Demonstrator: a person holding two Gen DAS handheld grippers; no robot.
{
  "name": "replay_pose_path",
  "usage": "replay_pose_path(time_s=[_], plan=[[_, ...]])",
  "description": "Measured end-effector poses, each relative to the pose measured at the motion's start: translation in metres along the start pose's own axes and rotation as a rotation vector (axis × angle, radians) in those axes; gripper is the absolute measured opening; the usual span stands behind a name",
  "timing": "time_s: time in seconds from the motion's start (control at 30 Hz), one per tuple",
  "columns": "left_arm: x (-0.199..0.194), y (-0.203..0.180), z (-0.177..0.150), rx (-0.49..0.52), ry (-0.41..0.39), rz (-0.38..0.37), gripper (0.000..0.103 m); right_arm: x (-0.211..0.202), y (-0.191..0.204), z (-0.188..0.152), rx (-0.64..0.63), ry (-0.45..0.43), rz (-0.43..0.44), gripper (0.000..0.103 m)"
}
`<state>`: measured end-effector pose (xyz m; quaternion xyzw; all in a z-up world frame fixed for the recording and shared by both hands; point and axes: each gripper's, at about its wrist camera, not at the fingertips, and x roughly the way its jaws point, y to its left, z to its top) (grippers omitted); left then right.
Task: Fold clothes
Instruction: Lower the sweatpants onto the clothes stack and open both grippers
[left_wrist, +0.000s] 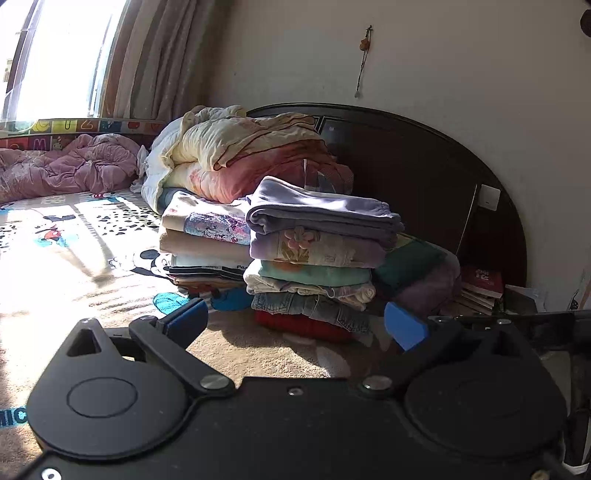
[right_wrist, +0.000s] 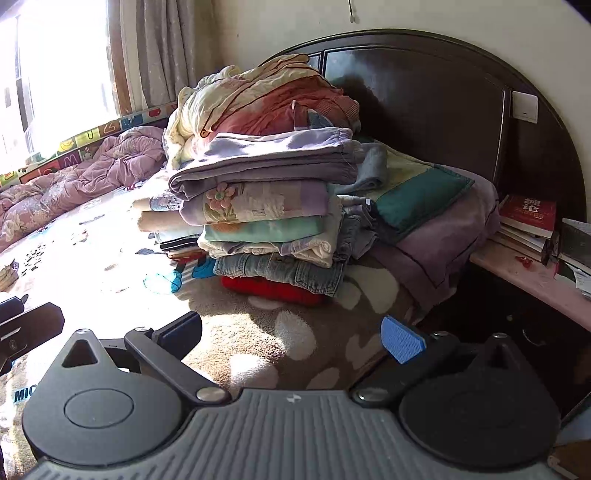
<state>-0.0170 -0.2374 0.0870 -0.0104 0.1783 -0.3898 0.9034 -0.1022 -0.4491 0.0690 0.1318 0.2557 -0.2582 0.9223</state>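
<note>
Between the blue pads of our left gripper (left_wrist: 295, 325) nothing is held; its fingers (left_wrist: 404, 326) stand wide apart above the bed (left_wrist: 258, 350). Our right gripper (right_wrist: 291, 336) is the same, spread and empty, a little back from the near stack of folded clothes (right_wrist: 269, 221). That stack sits on the plush blanket just ahead of both tools, with a lilac pair of trousers (left_wrist: 321, 214) on top, then a flowered piece, a mint one, a cream one, denim (right_wrist: 280, 269) and something red (right_wrist: 273, 288) at the bottom. A second stack (left_wrist: 207, 243) stands touching it on the window side. Behind both lies a rolled quilt (left_wrist: 240, 155), and beyond that the dark headboard (right_wrist: 424, 96). We judge every garment soft, light and limp, so it will sag and unfold if pinched at one point; the denim looks stiffer and heavier. For the trousers we would take the rounded folded edge with both tools, well apart. We see no unfolded garment within reach, only a crumpled purple quilt (left_wrist: 66, 166) by the window.
</note>
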Motion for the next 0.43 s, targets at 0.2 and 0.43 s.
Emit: replay_pose_path(time_s=[0.2,0.43], plan=[[-0.010,-0.002,0.011,-0.009,-0.035,-0.006,0.103,-0.020,0.003,0.010,-0.016,-0.045,-0.033,0.102],[-0.015,-0.008,0.016,-0.019,-0.054,-0.009,0.103,-0.034,0.005,0.018,-0.027,-0.076,-0.039,0.102]])
